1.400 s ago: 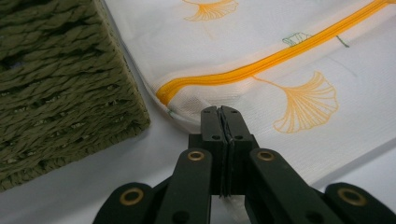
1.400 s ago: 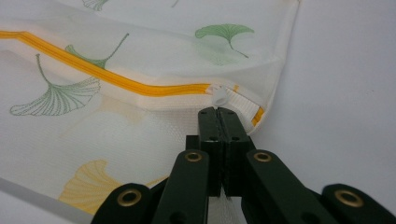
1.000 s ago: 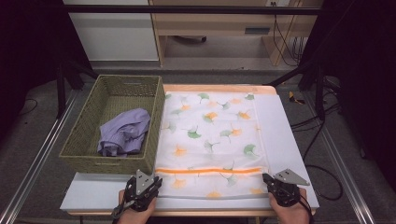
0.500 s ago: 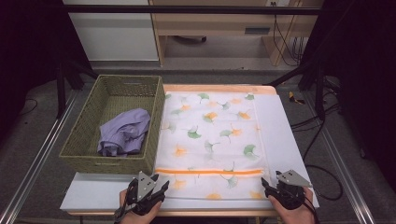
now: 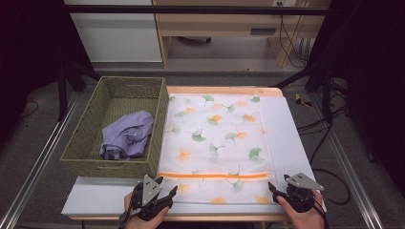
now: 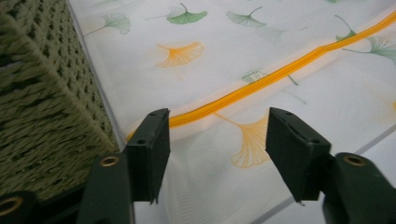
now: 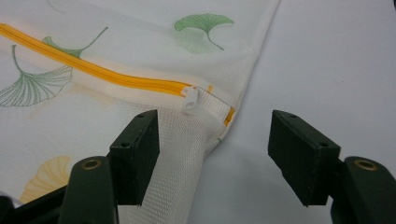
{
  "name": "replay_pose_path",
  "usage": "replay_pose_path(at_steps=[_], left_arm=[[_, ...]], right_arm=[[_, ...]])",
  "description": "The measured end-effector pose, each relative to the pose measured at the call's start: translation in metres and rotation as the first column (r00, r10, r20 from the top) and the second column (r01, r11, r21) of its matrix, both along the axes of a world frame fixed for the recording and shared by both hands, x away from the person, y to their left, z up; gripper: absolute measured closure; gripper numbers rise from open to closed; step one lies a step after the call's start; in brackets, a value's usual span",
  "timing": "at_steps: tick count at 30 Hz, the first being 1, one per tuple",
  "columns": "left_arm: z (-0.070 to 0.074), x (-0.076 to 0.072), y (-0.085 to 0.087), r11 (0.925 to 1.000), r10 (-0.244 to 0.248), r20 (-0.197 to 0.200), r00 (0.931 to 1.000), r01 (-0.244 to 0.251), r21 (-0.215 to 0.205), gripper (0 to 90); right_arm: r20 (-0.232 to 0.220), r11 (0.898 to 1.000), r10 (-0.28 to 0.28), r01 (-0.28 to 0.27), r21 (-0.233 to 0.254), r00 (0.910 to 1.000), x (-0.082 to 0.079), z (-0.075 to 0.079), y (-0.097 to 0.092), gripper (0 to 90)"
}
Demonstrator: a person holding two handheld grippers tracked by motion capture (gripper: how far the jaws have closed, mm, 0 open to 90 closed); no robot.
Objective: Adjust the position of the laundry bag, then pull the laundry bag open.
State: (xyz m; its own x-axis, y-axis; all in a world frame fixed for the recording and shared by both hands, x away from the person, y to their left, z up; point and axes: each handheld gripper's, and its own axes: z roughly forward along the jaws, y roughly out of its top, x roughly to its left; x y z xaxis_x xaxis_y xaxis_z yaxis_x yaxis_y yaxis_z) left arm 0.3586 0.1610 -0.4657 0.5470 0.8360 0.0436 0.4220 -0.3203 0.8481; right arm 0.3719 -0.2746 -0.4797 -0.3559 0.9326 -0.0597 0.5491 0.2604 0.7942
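Note:
A white mesh bag printed with ginkgo leaves lies flat on the table, its orange zipper running across near the front edge. My left gripper sits at the bag's front left corner. Its jaws have just been opening and stand apart over the cloth without pressing it. My right gripper is at the front right corner. Its jaws have also just been opening, and the bag's corner lies loose between them. The white zipper pull rests at the zipper's right end.
A woven green basket stands left of the bag, touching its edge, with a crumpled lilac garment inside. The white tabletop shows bare to the right of the bag. Cables lie on the floor at the right.
Both grippers' jaws have gone from shut to open at the bag's front corners. The hands have hardly moved, and the bag lies as before.

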Motion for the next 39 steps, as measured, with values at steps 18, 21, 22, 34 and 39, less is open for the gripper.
replay_pose_path(at_steps=[18,21,22,34,39], left_arm=[[0.006,-0.003,-0.009,0.9994,-0.029,0.000,0.9996,0.029,-0.021,29.6],[0.007,-0.003,-0.009,0.9994,-0.030,0.003,0.9995,0.030,-0.019,29.6],[0.007,-0.003,-0.009,0.9993,-0.032,0.002,0.9995,0.032,-0.019,29.6],[0.006,-0.004,-0.012,0.9991,-0.042,-0.002,0.9991,0.042,-0.011,29.9],[0.007,-0.004,-0.012,0.9991,-0.039,-0.002,0.9992,0.039,-0.015,30.1]], right_arm=[[-0.023,0.997,0.077,-0.077,-0.024,0.9968,0.009,0.003,0.002,35.7],[-0.027,0.996,0.084,-0.085,-0.024,0.9961,0.010,0.003,0.001,36.9],[-0.023,0.995,0.093,-0.094,-0.021,0.9954,0.011,0.002,0.001,37.8],[-0.033,0.996,0.092,-0.093,-0.006,0.9952,0.012,-0.002,0.002,44.6],[-0.040,0.996,0.093,-0.093,-0.005,0.9949,0.012,-0.004,0.003,46.9]])
